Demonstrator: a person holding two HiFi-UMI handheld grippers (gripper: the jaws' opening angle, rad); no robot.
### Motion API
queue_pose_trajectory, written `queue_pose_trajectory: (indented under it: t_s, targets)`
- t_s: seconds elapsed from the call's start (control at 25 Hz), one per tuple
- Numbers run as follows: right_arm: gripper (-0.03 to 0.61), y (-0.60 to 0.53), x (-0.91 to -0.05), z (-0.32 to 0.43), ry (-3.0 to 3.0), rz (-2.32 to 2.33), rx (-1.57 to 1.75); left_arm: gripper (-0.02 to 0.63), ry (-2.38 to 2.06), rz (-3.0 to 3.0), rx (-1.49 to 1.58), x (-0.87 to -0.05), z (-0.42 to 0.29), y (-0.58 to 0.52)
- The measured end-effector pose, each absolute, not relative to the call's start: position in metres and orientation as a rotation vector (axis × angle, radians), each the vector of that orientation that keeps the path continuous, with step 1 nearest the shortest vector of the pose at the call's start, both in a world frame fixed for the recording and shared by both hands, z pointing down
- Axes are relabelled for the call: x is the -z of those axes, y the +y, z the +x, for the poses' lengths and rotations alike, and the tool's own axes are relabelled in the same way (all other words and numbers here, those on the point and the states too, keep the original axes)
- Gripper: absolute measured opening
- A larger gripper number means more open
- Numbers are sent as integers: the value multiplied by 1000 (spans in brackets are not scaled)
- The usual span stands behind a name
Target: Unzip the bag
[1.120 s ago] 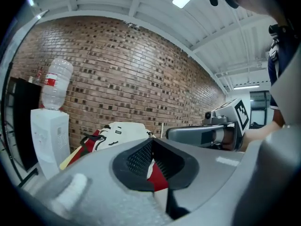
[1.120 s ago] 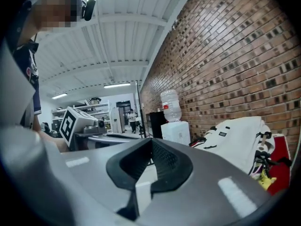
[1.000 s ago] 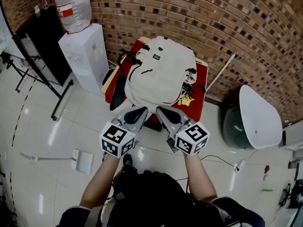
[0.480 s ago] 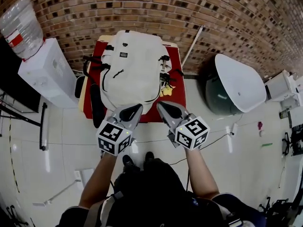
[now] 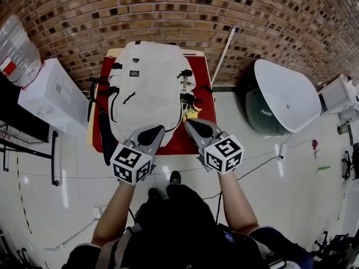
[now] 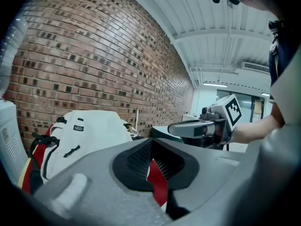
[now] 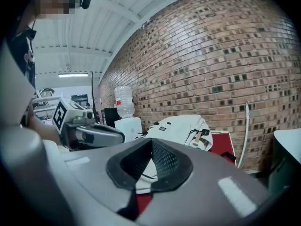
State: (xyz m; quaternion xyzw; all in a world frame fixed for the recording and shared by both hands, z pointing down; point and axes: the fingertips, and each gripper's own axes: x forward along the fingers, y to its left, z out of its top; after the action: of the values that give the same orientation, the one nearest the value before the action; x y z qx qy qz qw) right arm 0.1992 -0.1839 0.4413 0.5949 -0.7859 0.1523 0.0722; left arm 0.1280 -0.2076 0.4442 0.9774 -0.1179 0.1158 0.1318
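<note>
While left hand-held gripper (image 5: 157, 130) and right hand-held gripper (image 5: 189, 123) hang closed, bag (image 5: 148, 86) lies top toward brick wall (image 5: 168, 15)

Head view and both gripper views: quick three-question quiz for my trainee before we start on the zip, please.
1. True or false: the left gripper is clamped on the white backpack.
2. The backpack lies on: A) a red tabletop; B) a blue crate; C) a wooden shelf.
3. Fill in: the jaws of the right gripper stand ____, with nothing between them.
Key: 1 false, it is short of the backpack, jaws together on nothing; 2 A; 3 together.
</note>
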Motion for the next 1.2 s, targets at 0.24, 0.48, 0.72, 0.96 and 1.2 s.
queue_pose_trajectory:
  t_s: [0.24, 0.48, 0.72, 0.96, 1.2]
  targets:
    - [5, -206, -460, 224, -2347, 1793, -451, 2, -370, 2826, -408, -459, 144, -220]
    - [5, -226, -491, 237, -2225, 1802, -437, 2, -343, 2799, -450, -475, 148, -229]
    - [-5, -245, -537, 259, -2049, 1855, -522, 2, -304, 2763, -512, -496, 147, -230]
    - [105, -257, -558, 277, -1989, 1812, -529, 2, -329, 2752, -570, -513, 147, -235]
    - [129, -271, -576, 284, -1964, 1684, -481, 64, -410, 2708, -668, -534, 136, -237]
